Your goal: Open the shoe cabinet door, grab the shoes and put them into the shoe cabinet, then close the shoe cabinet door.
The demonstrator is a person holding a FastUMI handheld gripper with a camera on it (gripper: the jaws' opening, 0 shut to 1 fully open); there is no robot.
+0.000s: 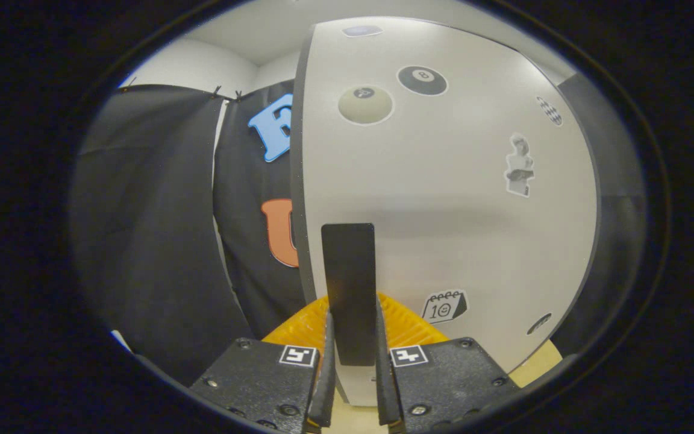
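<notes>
My tongs (352,352) are clenched on the dark door handle (348,283), the pale cabinet door (443,199) filling twelve o'clock, its left edge bordering open room at ten.

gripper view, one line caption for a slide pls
Gripper fingers closed on the dark handle of the sticker-covered white cabinet door.

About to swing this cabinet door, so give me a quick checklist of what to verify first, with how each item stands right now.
1. Handle sits between the fingers of the gripper: ok.
2. Both fingers pressing on the handle: ok, they flank it tightly.
3. Gripper lined up with the upright handle: ok.
4. Cabinet door fully shut or already ajar: cannot tell.
5. Swing path clear of the black cloth beside the door's edge: cannot tell.
6. Shoes ready nearby: cannot tell.
</notes>
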